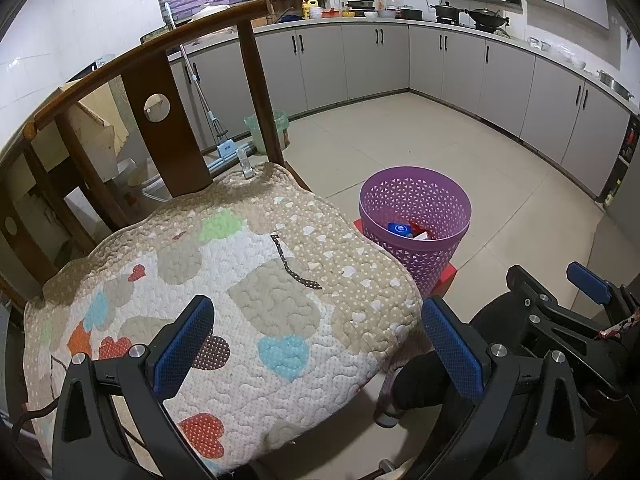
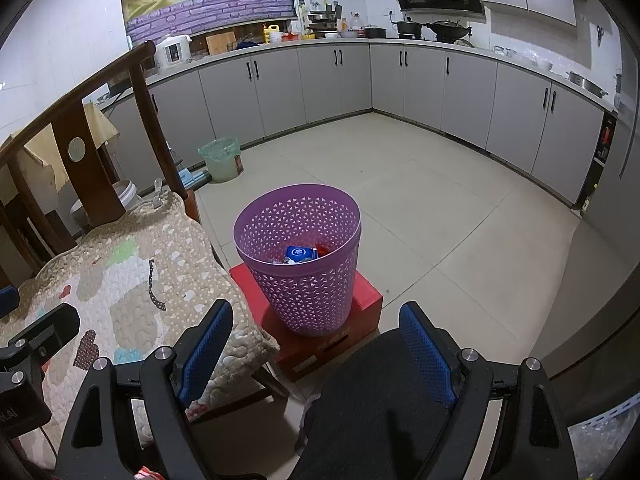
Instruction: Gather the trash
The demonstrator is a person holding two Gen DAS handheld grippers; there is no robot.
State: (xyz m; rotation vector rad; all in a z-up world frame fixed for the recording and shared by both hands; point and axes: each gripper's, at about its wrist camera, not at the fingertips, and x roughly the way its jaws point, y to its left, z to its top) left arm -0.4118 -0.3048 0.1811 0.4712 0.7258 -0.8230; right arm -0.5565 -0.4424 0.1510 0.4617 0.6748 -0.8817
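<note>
One purple basket [image 2: 298, 260] on one red box [image 2: 360, 300], beside chair cushion [image 1: 224, 280]. Inside: one blue packet [image 2: 298, 254], something red. My left gripper [image 1: 316, 344] and right gripper [image 2: 316, 352]: fingers apart, holding nothing.

Both wrist views share chair [image 1: 224, 280] and basket [image 2: 298, 256].

Tiled floor [image 2: 460, 216]: red box [image 2: 362, 300] carrying purple basket [image 2: 304, 280]; wooden chair [image 1: 168, 120] beside it, quilted cushion [image 1: 224, 280] on seat.
</note>
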